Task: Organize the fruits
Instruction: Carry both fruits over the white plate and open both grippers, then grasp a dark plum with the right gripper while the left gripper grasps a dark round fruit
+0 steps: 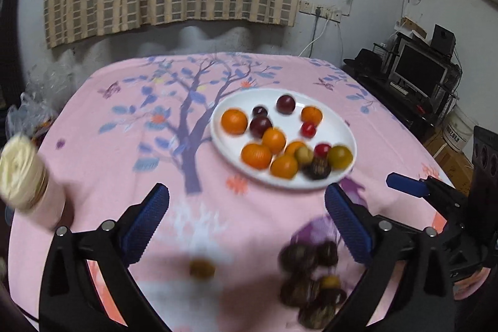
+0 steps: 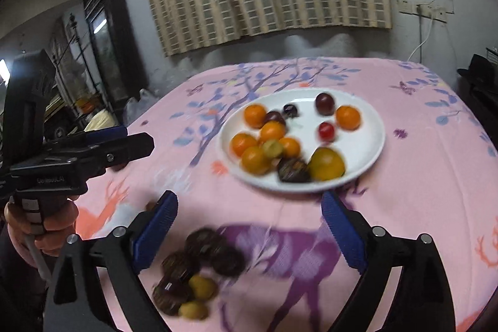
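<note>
Pink printed tablecloth (image 1: 124,176) under everything. White plate (image 2: 367,151) sits at 12 o'clock, loaded with oranges (image 2: 348,117), plums and one dark fruit. Loose dark fruits (image 2: 199,257) and small yellow ones lie at 6 o'clock, near me. Left gripper (image 1: 246,223) and right gripper (image 2: 249,229): both spread wide, nothing between them. Risk: round fruit rolls off if nudged; crowded plate invites knock-ons.

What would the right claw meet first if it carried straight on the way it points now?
Probably the bare pink tablecloth just short of the white plate; the right claw is open and empty. Depth is unclear, so the plate's near rim is possible.
</note>
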A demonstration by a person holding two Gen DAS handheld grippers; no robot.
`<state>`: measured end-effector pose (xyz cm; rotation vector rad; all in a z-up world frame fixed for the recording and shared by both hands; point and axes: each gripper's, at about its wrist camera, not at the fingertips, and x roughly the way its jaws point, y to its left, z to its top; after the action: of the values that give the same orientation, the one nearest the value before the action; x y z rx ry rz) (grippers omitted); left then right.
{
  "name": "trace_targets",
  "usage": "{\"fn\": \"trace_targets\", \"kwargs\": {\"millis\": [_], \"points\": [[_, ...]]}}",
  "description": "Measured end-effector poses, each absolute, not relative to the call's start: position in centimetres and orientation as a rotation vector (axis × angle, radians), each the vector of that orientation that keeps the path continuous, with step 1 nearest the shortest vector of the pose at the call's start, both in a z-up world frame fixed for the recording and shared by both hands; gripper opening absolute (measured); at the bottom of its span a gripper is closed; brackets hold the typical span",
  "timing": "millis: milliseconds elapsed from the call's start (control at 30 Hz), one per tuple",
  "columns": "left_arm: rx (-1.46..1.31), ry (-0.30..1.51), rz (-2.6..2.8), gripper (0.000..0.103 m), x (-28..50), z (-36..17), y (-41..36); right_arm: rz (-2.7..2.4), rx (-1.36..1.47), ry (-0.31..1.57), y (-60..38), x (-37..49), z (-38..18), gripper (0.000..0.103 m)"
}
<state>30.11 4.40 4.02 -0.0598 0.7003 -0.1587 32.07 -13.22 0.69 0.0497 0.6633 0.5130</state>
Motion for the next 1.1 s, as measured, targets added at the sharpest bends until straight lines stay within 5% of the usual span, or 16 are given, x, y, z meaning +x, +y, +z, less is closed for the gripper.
{"fn": "trace_targets", "kwargs": {"millis": [200,333,400,667,767,967,1033,1100], "points": [[-0.069,0.689,-0.068,0.098,24.3,0.6,7.1,0.616,0.103,0.782,-11.1,27.9,-1.7,0.091],[-0.086,0.692,-0.028,0.098,23.1,0.1,8.3,0.606,-0.005,0.778,-9.5,26.6,-2.0,0.059],[-0.1,0.687,-0.014,0.098,23.1,0.2,8.6,0.619,-0.034,0.809,-9.1,26.6,-2.6,0.051],[-0.107,0.696,-0.006,0.098,23.0,0.2,8.7,0.621,-0.112,0.824,-8.0,26.6,-3.7,0.042],[-0.109,0.695,-0.007,0.098,23.0,0.3,8.7,0.602,-0.141,0.805,-7.8,26.6,-3.7,0.028],[-0.104,0.759,-0.147,0.098,23.1,-0.6,7.1,0.608,0.018,0.739,-10.8,26.9,-1.4,0.028],[-0.029,0.766,-0.233,0.094,22.6,-0.9,4.9,0.576,0.082,0.7,-12.4,27.0,-0.5,0.028],[0.062,0.786,-0.325,0.071,22.0,-1.7,2.4,0.547,0.105,0.683,-13.5,27.2,0.0,0.028]]}}
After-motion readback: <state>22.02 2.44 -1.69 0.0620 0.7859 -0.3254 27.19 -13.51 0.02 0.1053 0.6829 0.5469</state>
